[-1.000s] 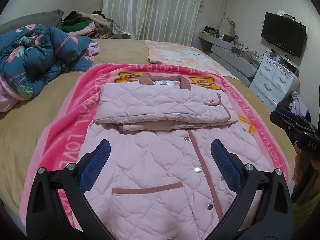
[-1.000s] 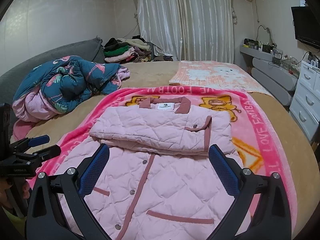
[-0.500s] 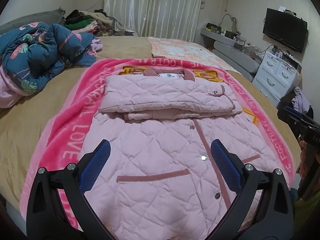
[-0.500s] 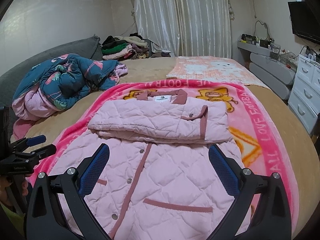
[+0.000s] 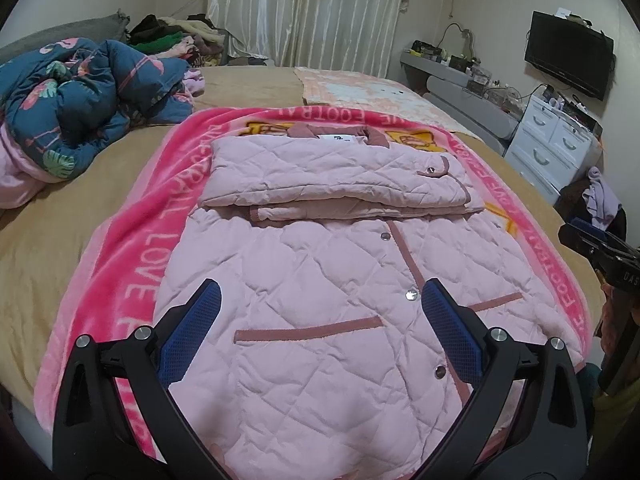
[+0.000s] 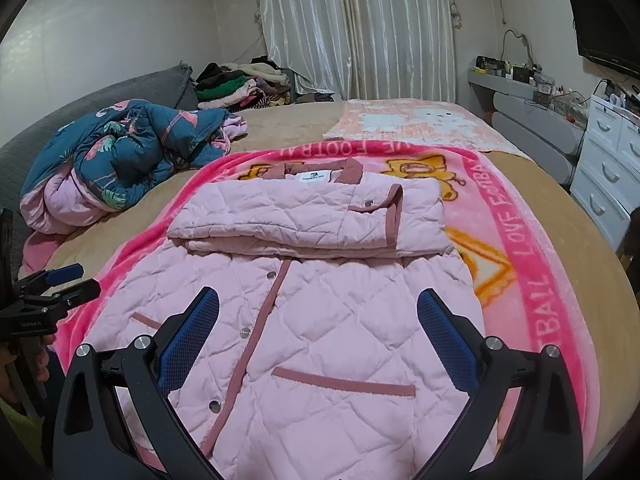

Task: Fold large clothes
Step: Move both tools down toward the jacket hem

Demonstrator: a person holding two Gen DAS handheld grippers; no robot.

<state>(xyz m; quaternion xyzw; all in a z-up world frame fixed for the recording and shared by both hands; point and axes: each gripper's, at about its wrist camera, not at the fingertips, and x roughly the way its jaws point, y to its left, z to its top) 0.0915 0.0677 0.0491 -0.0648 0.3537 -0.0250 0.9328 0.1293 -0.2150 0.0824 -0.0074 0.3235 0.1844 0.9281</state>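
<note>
Mostly flat: quilted pink jacket [image 5: 320,280] on fleecy blanket [image 5: 136,248].

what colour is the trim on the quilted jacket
Dusty rose, darker than the pale pink quilted jacket; its trim shows best in the right wrist view.

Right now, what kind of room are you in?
Most likely a bedroom in someone's home. A big bed fills the room, with a pink blanket and a pink quilted jacket spread on it. Curtains hang behind, and a white dresser stands beside it.
</note>
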